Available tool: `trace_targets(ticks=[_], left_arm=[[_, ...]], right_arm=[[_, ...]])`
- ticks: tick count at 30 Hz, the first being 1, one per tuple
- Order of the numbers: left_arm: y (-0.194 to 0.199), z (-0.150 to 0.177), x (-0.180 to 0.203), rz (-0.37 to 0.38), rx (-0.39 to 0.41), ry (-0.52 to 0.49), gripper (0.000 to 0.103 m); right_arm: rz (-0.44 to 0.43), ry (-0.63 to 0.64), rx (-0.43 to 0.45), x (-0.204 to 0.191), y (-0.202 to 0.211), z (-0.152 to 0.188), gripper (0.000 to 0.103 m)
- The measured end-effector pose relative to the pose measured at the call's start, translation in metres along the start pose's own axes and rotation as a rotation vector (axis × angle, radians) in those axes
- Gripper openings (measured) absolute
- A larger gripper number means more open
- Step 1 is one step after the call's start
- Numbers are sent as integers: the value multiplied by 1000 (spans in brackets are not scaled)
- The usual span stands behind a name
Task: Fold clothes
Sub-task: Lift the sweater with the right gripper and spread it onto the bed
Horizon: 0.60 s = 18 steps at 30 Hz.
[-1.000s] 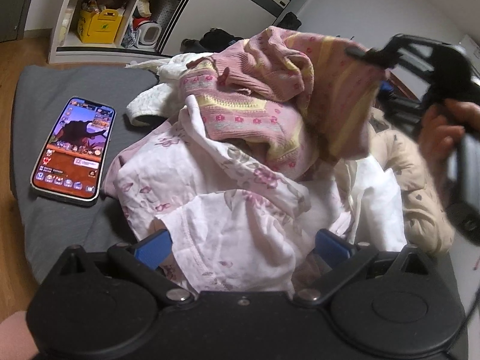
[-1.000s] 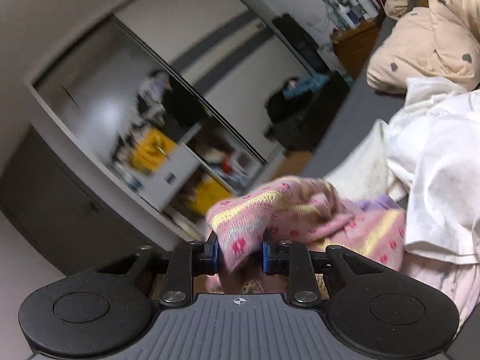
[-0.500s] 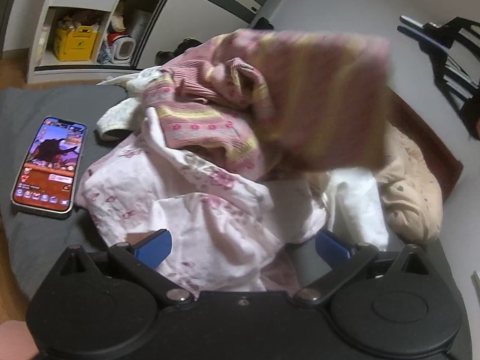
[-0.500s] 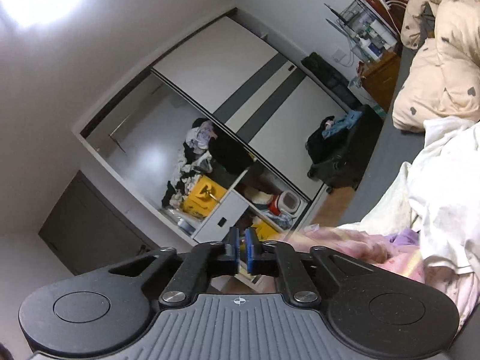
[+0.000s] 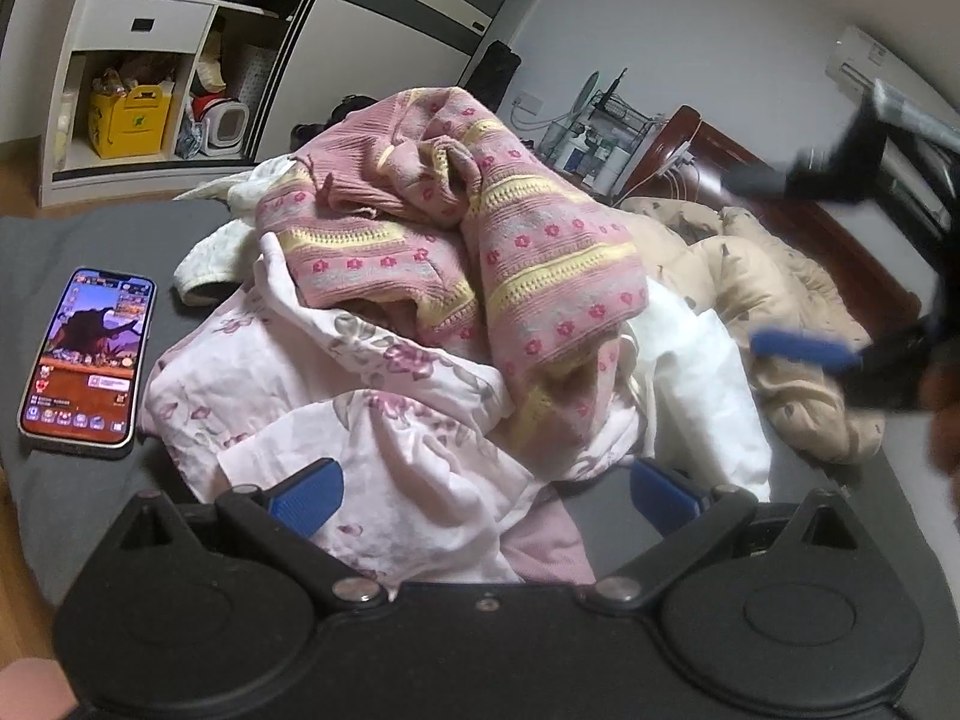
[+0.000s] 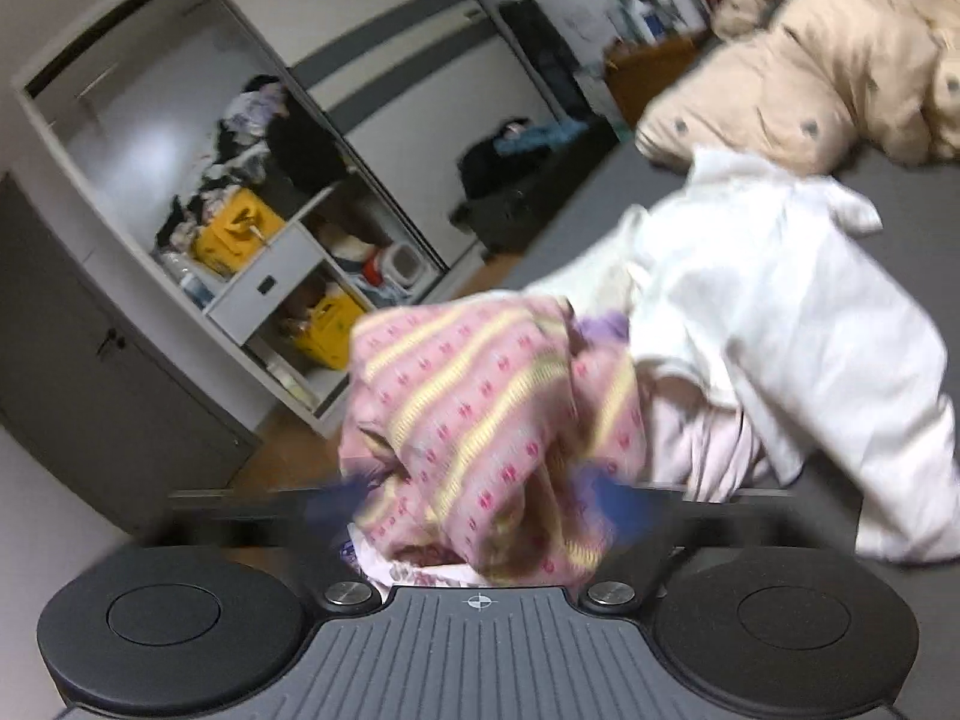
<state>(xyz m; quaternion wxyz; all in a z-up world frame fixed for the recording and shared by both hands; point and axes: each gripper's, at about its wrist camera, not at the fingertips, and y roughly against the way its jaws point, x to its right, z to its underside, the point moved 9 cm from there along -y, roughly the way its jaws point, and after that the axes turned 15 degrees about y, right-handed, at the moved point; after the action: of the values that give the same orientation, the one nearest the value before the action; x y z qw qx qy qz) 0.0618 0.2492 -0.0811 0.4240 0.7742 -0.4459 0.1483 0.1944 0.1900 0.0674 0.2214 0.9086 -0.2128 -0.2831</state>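
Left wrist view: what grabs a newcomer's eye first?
The pink knitted sweater with yellow stripes and red flowers, crumpled on top of the heap of pale floral and white clothes at centre. Left of the heap, a lit smartphone showing a game lies flat on the grey bedcover.

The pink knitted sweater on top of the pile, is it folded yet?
Not folded. The pink knitted sweater lies crumpled in bunched ridges over the floral garment, one end drooping down the heap.
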Motion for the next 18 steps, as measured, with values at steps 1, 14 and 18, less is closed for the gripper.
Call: trace_targets(ticks=[1, 14, 18], left_arm=[[0, 0, 0, 1, 2, -2, 103], [4, -20, -18, -16, 36, 72, 103], [5, -24, -27, -31, 37, 104, 103]], right_arm=[[-6, -14, -1, 0, -5, 4, 97], [-112, -154, -31, 19, -104, 4, 29], [-219, -204, 119, 9, -95, -17, 16]])
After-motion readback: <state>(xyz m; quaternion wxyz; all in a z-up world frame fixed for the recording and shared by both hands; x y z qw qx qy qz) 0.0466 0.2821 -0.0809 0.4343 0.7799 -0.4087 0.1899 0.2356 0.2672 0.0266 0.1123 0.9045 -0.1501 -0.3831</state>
